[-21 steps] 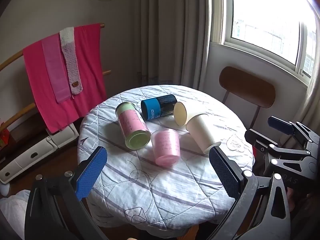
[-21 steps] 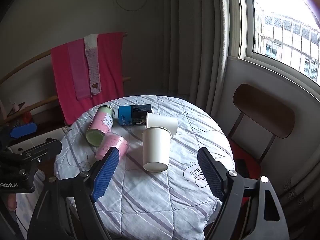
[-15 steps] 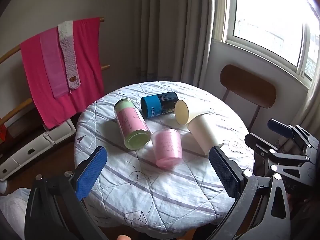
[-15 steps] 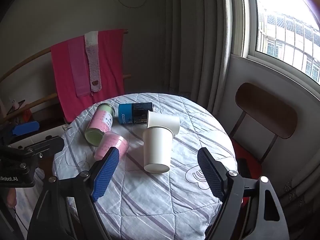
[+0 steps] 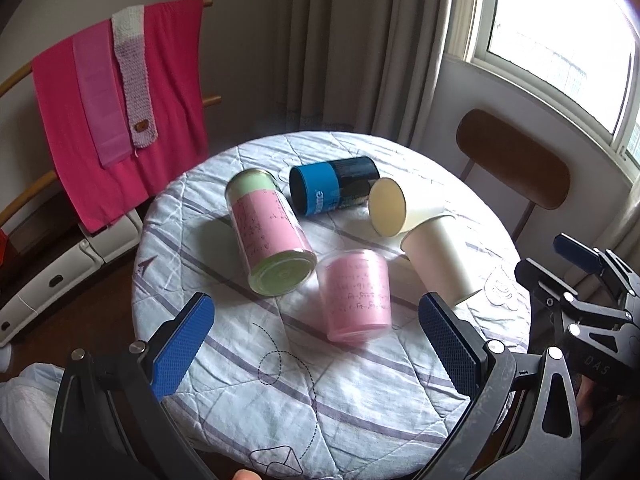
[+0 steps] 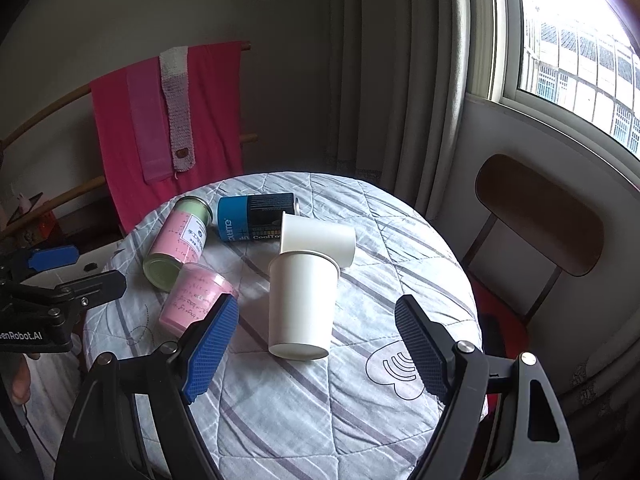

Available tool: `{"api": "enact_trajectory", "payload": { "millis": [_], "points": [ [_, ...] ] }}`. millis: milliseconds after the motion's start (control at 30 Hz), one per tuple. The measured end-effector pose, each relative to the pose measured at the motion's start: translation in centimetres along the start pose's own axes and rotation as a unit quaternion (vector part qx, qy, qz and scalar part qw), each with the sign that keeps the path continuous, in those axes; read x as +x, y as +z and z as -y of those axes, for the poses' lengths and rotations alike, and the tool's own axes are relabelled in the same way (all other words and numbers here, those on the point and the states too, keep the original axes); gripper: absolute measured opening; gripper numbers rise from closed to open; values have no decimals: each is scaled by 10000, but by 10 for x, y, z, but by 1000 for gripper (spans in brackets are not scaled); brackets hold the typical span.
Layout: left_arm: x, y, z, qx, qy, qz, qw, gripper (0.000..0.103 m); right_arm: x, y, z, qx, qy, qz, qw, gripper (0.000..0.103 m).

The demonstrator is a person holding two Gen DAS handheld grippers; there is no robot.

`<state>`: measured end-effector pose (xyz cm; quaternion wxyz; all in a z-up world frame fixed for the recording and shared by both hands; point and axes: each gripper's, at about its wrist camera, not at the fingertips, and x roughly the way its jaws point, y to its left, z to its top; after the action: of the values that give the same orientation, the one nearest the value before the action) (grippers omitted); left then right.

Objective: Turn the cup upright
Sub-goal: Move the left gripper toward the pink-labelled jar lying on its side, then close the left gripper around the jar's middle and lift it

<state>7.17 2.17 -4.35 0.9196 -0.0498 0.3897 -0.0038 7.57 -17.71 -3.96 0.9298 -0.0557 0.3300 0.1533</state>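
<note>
Round table (image 5: 304, 400) under a quilted white cloth with purple stripes, filling the middle of both views. Behind it, grey curtains (image 6: 384, 80) beside a bright window (image 6: 568, 40). At the left wall, a wooden rack hung with a pink towel (image 5: 160, 92), a paler pink strip and a knitted band. To the right of the table, a chair (image 6: 536, 212) with a brown curved backrest.

On the cloth, a close cluster of five containers, all off their bases. Pink-labelled green can (image 5: 272, 236) on its side, left of the group. Blue and black can (image 5: 332, 190) on its side, just beyond it. White cup (image 6: 302, 304) upside down, mouth on the cloth, nearest the right gripper. Second white cup (image 6: 320, 240) on its side, resting against the base of the first and touching the blue can. Pink cup (image 5: 356, 296) mouth down and leaning, just beside the green can.

Left gripper (image 5: 316, 348) held above the near edge of the table, blue-padded fingers wide apart, nothing between them, pink cup framed in the gap. Right gripper (image 6: 316, 344) likewise spread wide and bare, held over the cloth with the upside-down white cup framed between its fingers, no contact. Each gripper visible at the edge of the other's view.
</note>
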Motion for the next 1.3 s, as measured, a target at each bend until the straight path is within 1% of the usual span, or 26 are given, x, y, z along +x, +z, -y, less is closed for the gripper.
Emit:
{"api": "enact_trajectory", "payload": {
  "millis": [233, 300, 367, 400, 433, 500, 533, 600, 700, 767, 900, 967, 1000, 1067, 1133, 1233, 1300],
  "points": [
    [24, -3, 22, 225, -172, -327, 9991, 103, 11, -3, 16, 107, -115, -102, 9998, 82],
    [30, -2, 24, 285, -109, -353, 9989, 103, 15, -3, 21, 143, -95, -141, 9998, 82],
    [34, -1, 25, 277, -133, -399, 9987, 103, 17, -4, 25, 174, -113, -142, 9997, 82],
    [36, 0, 25, 302, -97, -454, 9985, 103, 19, -4, 27, 186, -101, -150, 9997, 82],
    [36, 3, 24, 350, -46, -428, 9985, 103, 20, -4, 29, 203, -91, -159, 9996, 82],
    [32, 10, 17, 241, 51, -215, 9995, 103, 22, -4, 32, 254, -86, -141, 9995, 82],
    [32, 14, 9, 152, 109, -213, 9996, 103, 24, -4, 33, 268, -70, -161, 9995, 82],
    [38, 23, -5, -31, 108, -325, 9994, 103, 25, -3, 35, 294, -47, -164, 9994, 82],
    [48, 33, -16, -222, 282, -376, 9986, 103, 29, 1, 32, 281, 56, -150, 9995, 82],
    [57, 36, -19, -311, 240, -411, 9984, 103, 33, 5, 25, 229, 114, -117, 9996, 82],
    [77, 44, -29, -415, 217, -606, 9971, 103, 48, 16, 12, 58, 201, -155, 9997, 82],
    [89, 49, -35, -486, 268, -674, 9962, 101, 54, 21, 8, 18, 236, -147, 9996, 82],
    [94, 51, -38, -522, 295, -730, 9955, 99, 56, 23, 7, 16, 259, -143, 9996, 82],
    [104, 53, -46, -567, 319, -842, 9943, 90, 62, 27, 6, 35, 297, -158, 9994, 82],
    [117, 54, -54, -663, 305, -1049, 9918, 87, 67, 30, 6, 61, 329, -185, 9993, 82],
    [131, 54, -59, -670, 317, -1252, 9894, 87, 75, 33, 1, 41, 366, -233, 9991, 82],
    [139, 54, -61, -677, 121, -1373, 9881, 88, 78, 34, -1, 6, 384, -274, 9989, 82]
  ]
}}
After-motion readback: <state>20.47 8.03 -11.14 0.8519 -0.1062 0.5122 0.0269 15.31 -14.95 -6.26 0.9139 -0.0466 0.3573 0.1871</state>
